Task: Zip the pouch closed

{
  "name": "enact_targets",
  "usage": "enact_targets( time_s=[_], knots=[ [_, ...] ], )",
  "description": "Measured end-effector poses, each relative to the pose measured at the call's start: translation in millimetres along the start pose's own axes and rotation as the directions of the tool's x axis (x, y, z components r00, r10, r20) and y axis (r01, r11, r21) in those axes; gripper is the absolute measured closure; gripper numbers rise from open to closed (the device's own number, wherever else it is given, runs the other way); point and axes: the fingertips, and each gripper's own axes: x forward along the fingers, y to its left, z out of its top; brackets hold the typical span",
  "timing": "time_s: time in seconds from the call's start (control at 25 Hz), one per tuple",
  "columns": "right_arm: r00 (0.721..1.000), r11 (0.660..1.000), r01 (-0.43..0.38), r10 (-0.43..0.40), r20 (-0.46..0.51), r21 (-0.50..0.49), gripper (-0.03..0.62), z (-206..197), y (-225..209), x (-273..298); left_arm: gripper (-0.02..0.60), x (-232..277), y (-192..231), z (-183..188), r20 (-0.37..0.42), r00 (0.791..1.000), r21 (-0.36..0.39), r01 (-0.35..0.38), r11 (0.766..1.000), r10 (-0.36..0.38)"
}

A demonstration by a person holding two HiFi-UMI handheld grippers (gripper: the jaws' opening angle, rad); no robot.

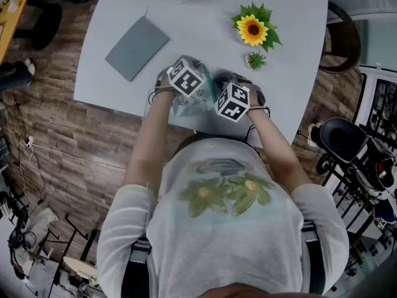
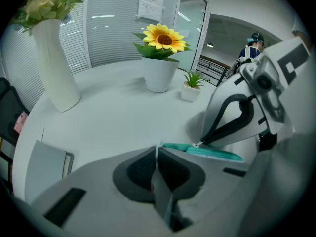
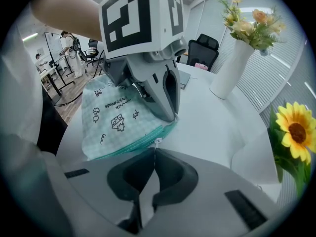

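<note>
So the mint-green checked fabric pouch with little doodles (image 3: 118,117) sits at the near edge of the pale grey table (image 1: 205,17), dead centre of the head view, tucked between the two marker cubes.

The left gripper (image 2: 157,151) has its jaws pressed together on the pouch's corner; you can see a thin fold of fabric squeezed between the pads. The right gripper (image 3: 154,153) is clamped too, and what it's pinching looks like the small white zipper pull (image 3: 156,142), right at the end of the teal zipper strip (image 2: 217,153). The two tips are just beside each other.

My read is that this is the very start of the zip stroke: one side anchoring, the other on the pull, nothing travelled yet. I honestly can't tell from here whether the teeth are open or shut.

Next move, I'd guess, calls for the right one to drag the pull along the teal strip, away from the left, while the left holds the corner taut so the fabric doesn't bunch.
</note>
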Motion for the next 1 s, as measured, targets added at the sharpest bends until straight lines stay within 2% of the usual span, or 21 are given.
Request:
enact_targets(
  time_s=[0.6, 1.0],
  knots=[
    [1.0, 1.0, -0.011, 0.011, -0.009, 0.015, 0.576, 1.8, 4.8, -3.4, 0.561, -2.4, 0.9, 0.0, -0.019, 1.0, -0.019, -0.02, 1.0, 0.02],
    [1.0, 0.999, 0.02, -0.02, 0.002, 0.039, 0.576, 1.9, 8.4, -9.3, 0.563, -5.0, 0.5, 0.1, -0.014, 0.999, -0.02, -0.046, 0.999, 0.046]
  ],
)
